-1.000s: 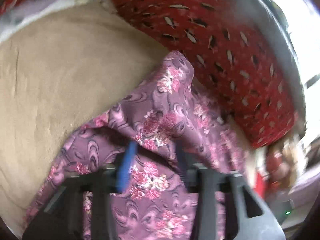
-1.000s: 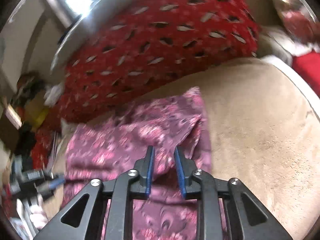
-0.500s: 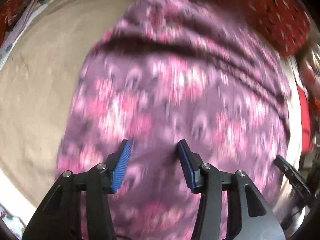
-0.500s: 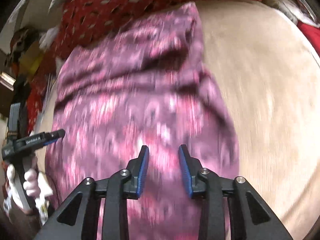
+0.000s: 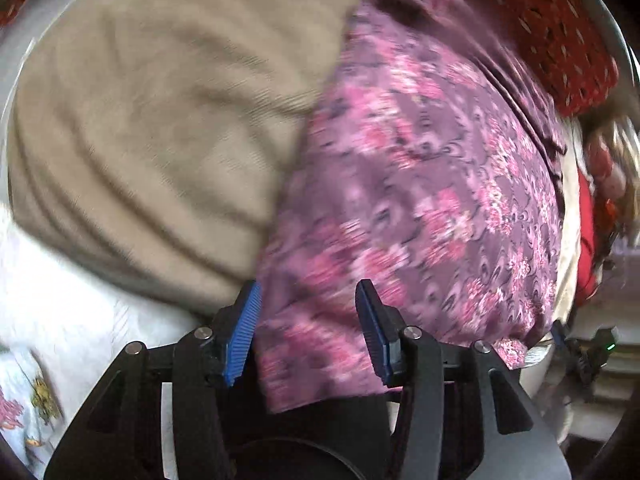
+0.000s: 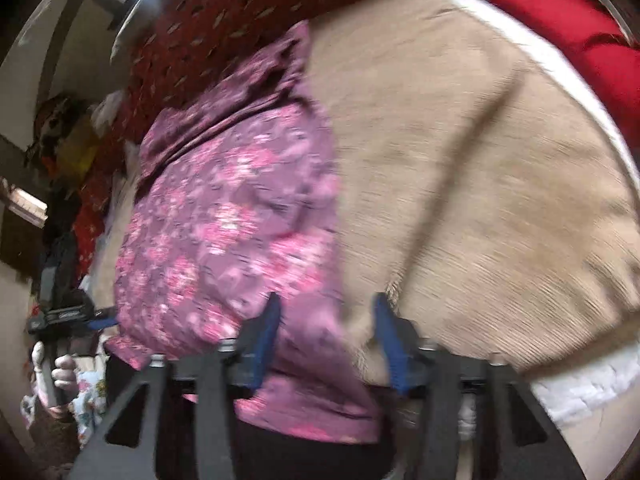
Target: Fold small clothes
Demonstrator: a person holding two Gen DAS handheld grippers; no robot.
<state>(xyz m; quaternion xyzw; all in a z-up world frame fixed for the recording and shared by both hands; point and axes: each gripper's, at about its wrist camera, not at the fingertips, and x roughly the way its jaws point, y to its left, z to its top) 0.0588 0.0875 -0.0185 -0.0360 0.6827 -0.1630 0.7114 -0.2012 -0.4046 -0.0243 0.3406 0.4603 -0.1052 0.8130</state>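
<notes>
— What am I looking at on my feeds?

— One garment (image 5: 420, 184): thin purple cloth printed with pink flowers. It lies spread long and mostly flat, its near hem hanging over the front edge.

— Any folds?

— On my right feed the garment (image 6: 224, 220) is bunched and rumpled at its far end; the rest is blurred.
</notes>
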